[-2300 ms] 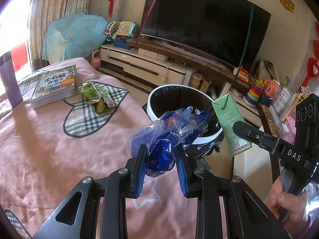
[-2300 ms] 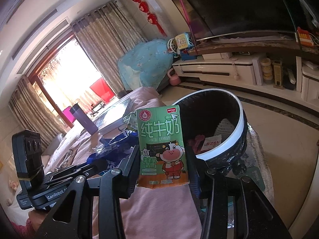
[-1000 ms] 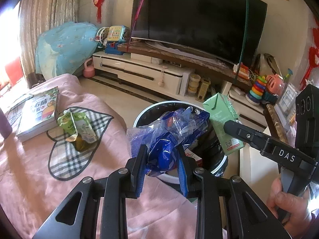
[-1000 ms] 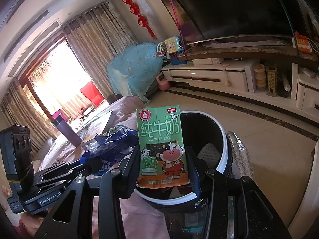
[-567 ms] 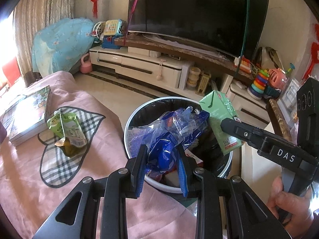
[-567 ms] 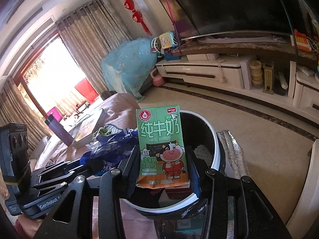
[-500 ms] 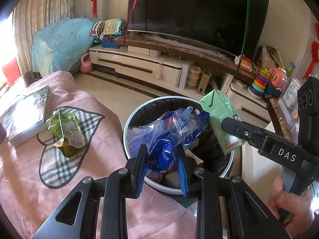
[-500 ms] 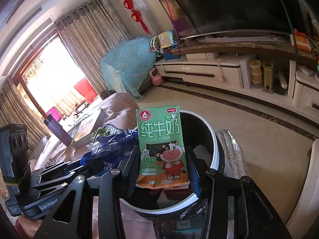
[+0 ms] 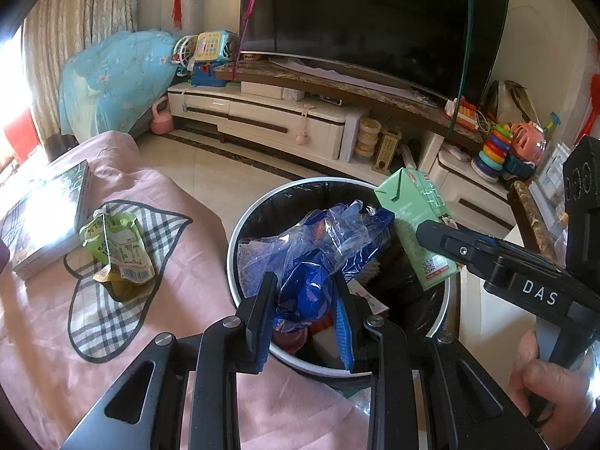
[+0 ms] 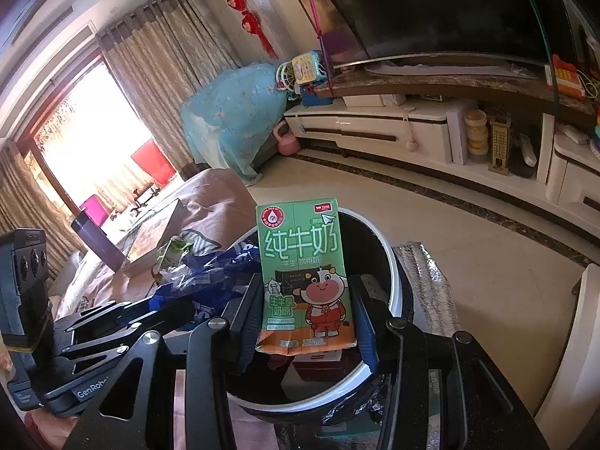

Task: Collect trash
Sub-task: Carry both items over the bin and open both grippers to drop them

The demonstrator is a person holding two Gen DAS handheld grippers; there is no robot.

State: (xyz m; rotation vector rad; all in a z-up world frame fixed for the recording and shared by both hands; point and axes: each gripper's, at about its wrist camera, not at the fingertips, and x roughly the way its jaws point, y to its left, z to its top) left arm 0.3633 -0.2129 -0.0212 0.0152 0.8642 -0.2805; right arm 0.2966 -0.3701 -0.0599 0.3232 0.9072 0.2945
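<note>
My left gripper [image 9: 305, 292] is shut on a crumpled blue plastic wrapper [image 9: 318, 247] and holds it over the open trash bin [image 9: 240, 225]. The bin has a white rim and a black liner, with some trash inside. My right gripper [image 10: 307, 307] is shut on a green milk carton [image 10: 303, 273] and holds it upright over the same bin [image 10: 393, 273]. The carton [image 9: 416, 221] and the right gripper also show at the right of the left wrist view. A green pouch [image 9: 116, 247] lies on the pink blanket [image 9: 45, 337].
A book [image 9: 48, 210] lies on the blanket at the left. A purple cup [image 10: 97, 240] stands beyond it. A TV cabinet [image 9: 270, 120] with toys runs along the far wall. Tiled floor lies between bin and cabinet.
Both grippers have moved forward with their loads, from beside the bin to above its opening. The blanket, pouch and book have slid left and back in view.
</note>
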